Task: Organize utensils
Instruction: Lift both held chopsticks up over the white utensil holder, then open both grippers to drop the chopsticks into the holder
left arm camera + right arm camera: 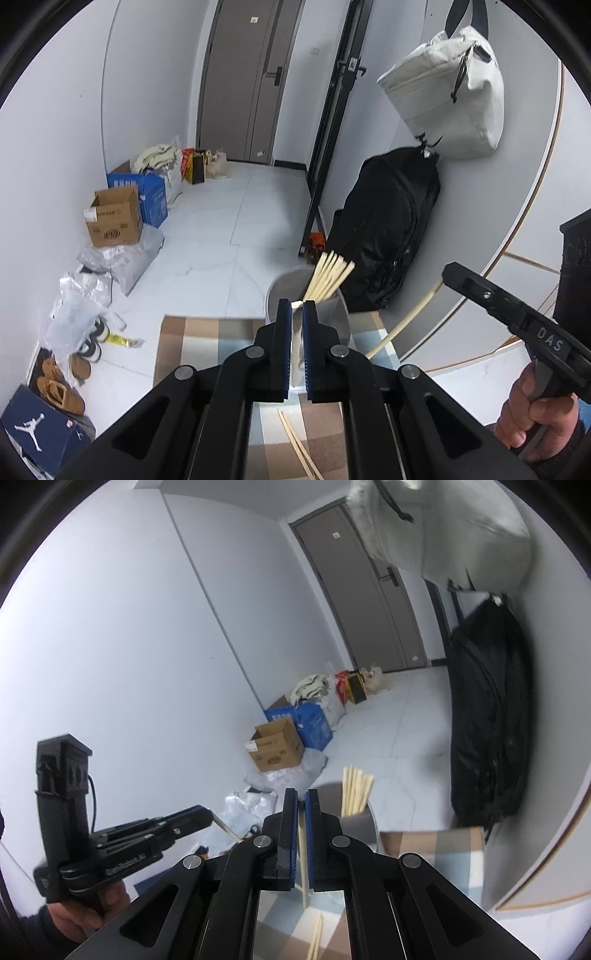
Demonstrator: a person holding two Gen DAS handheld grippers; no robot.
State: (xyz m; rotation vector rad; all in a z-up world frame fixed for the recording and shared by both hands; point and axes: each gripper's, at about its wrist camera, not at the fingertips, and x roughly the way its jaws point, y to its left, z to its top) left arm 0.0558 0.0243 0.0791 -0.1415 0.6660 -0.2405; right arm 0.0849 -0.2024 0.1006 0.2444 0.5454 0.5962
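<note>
A grey holder cup [334, 314] stands at the far edge of a checked tablecloth [207, 339] and holds several wooden chopsticks [330, 275]. My left gripper [297, 314] is shut on one chopstick [296, 347] just before the cup. My right gripper [302, 805] is shut on another chopstick [303, 864], held near the cup [356, 823]; from the left wrist view it [448, 273] comes in from the right with its chopstick [402, 325] slanting down. Two loose chopsticks [297, 448] lie on the cloth; they also show in the right wrist view [316, 938].
A black backpack [388, 229] and a white bag [454, 96] hang on the wall to the right. Cardboard boxes [116, 218], plastic bags [81, 314] and shoes [61, 384] line the floor on the left. A grey door [243, 81] stands at the far end.
</note>
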